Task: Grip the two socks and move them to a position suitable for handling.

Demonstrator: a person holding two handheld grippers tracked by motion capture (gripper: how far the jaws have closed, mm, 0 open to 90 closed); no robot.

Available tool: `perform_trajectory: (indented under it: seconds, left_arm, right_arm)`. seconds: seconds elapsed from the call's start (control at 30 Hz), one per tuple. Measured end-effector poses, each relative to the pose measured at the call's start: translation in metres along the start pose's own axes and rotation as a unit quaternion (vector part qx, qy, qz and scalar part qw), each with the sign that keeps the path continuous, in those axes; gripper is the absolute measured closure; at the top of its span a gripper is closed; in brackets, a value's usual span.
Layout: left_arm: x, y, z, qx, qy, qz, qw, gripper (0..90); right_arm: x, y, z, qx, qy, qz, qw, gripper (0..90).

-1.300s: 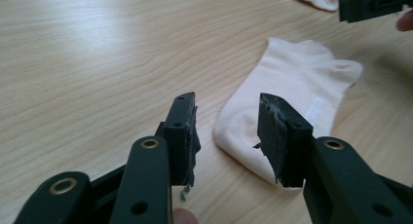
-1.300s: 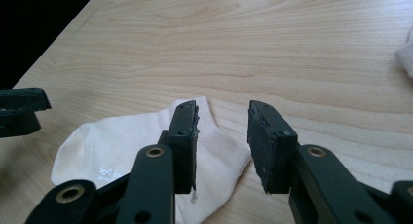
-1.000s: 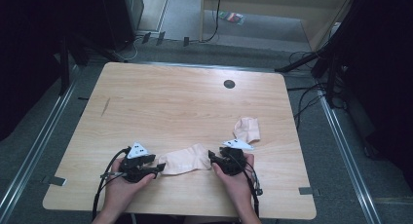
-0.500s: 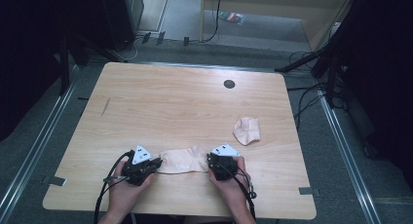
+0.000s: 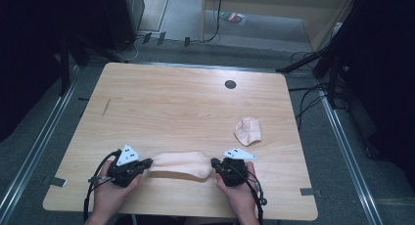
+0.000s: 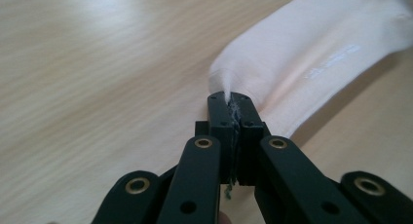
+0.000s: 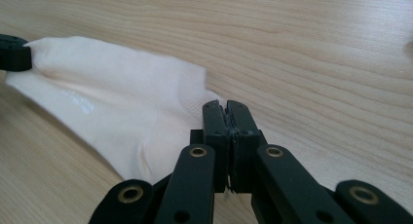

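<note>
A pale pink sock [image 5: 180,164] lies stretched out near the front edge of the wooden table [image 5: 171,102]. My left gripper [image 5: 147,163] is shut on the sock's left end, and its jaws pinch the fabric [image 6: 229,98]. My right gripper [image 5: 214,163] is shut on the sock's right end [image 7: 225,107]. In the right gripper view the sock [image 7: 112,117] runs away to the left, where the other gripper's black tip [image 7: 14,52] holds it. A second pink sock [image 5: 248,130] lies crumpled on the table to the right, apart from both grippers.
A round black hole [image 5: 230,84] sits in the table near its far edge. Cables [image 5: 313,95] trail over the floor beyond the right side. Metal rails [image 5: 34,151] run along the floor on both sides of the table.
Both grippers have drawn back toward the table's front edge and apart, pulling the sock flat and taut between them. The crumpled sock has stayed where it was.
</note>
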State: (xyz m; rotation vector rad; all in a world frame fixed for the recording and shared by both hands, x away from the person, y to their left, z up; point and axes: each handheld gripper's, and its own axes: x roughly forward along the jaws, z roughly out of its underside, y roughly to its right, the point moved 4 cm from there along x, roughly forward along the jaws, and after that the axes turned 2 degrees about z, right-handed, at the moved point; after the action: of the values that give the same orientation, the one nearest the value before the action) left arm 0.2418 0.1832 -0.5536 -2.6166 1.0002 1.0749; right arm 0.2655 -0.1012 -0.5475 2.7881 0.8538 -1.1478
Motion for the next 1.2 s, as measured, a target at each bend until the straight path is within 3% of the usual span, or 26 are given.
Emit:
perform_trajectory:
  seconds: [0.27,0.47,0.5,0.53,0.6,0.67,0.7,0.73,0.93,1.1,1.13,1.2]
  left_arm:
    - [0.006,0.005,0.003,-0.008,-0.002,0.014,0.9999,89.3]
    - [0.012,0.009,0.006,-0.001,-0.01,0.012,0.9999,88.7]
    - [0.012,0.009,0.006,-0.001,-0.009,0.012,0.9999,80.4]
    - [0.013,0.009,0.006,-0.001,-0.007,0.015,0.9999,80.4]
    - [0.013,0.008,0.004,-0.001,0.003,-0.002,1.0,54.2]
    - [0.01,0.006,0.001,-0.013,0.024,-0.004,0.9996,43.4]
    - [0.007,0.002,0.0,-0.024,0.039,-0.006,0.9989,34.9]
    - [0.007,0.002,0.0,-0.024,0.039,-0.006,0.9989,32.9]
    - [0.006,-0.011,-0.002,-0.052,0.065,-0.004,0.9965,30.5]
    - [0.008,-0.023,-0.003,-0.072,0.074,-0.015,0.9945,31.0]
    - [0.008,-0.025,-0.003,-0.073,0.075,-0.017,0.9944,30.9]
    - [0.007,-0.03,-0.005,-0.071,0.076,-0.029,0.9941,30.6]
  right_arm:
    - [0.005,-0.003,0.004,-0.003,-0.014,-0.022,0.9996,88.9]
    - [0.01,-0.004,0.008,-0.008,-0.025,-0.01,0.9996,88.6]
    - [0.01,-0.004,0.008,-0.007,-0.024,-0.01,0.9996,86.3]
    - [0.01,-0.004,0.008,-0.007,-0.024,-0.01,0.9996,86.3]
    - [0.01,-0.002,0.007,-0.01,-0.015,-0.005,0.9998,70.8]
    - [0.006,0.002,0.003,-0.001,0.006,0.0,1.0,61.4]
    - [0.001,0.008,-0.002,0.015,0.023,0.0,0.9996,55.5]
    - [0.001,0.008,-0.002,0.015,0.023,0.0,0.9996,55.5]
    - [-0.009,0.038,-0.011,0.034,0.054,0.055,0.9964,50.6]
    - [-0.004,0.071,-0.024,0.035,0.078,0.135,0.9871,42.8]
    - [0.002,0.085,-0.031,0.043,0.078,0.153,0.9842,39.6]
    - [0.006,0.091,-0.035,0.052,0.075,0.162,0.9825,37.4]
